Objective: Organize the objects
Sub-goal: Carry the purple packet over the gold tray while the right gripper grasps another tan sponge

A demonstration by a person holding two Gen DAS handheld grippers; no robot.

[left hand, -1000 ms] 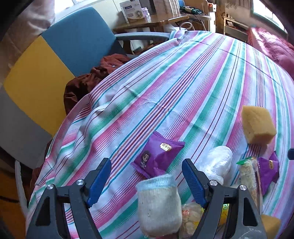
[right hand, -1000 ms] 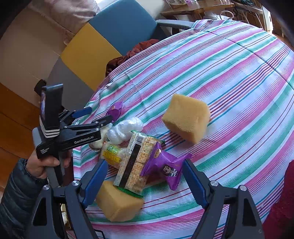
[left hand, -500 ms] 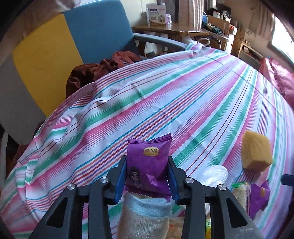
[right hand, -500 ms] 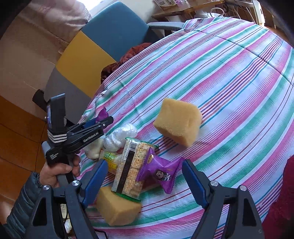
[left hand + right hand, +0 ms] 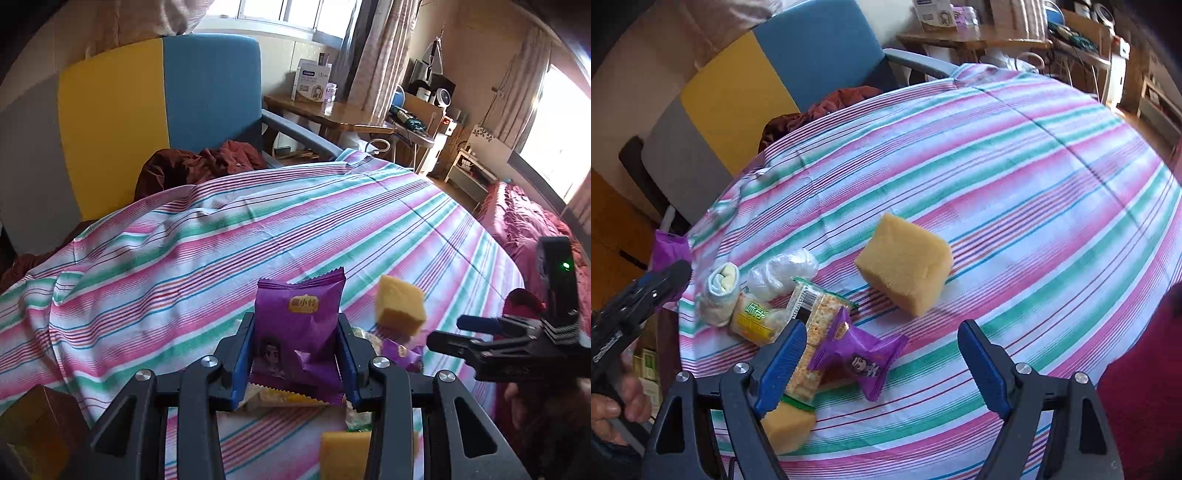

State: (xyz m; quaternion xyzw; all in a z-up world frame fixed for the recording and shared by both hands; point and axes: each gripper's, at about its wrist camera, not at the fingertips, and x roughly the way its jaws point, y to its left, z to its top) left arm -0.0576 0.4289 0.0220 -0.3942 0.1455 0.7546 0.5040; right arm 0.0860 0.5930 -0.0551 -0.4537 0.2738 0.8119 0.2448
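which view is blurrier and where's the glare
Right wrist view: motion blur smears the striped tablecloth and the left gripper, while the yellow sponge stays fairly crisp. Left wrist view: sharper, the purple snack packet readable, but the window at right blows out white; fisheye bends both.

A glossy purple foil snack packet (image 5: 299,332) is standing upright, lifted off the striped tablecloth (image 5: 184,258), clamped between blue pads; more snacks and sponges are lying near the cloth's near edge.
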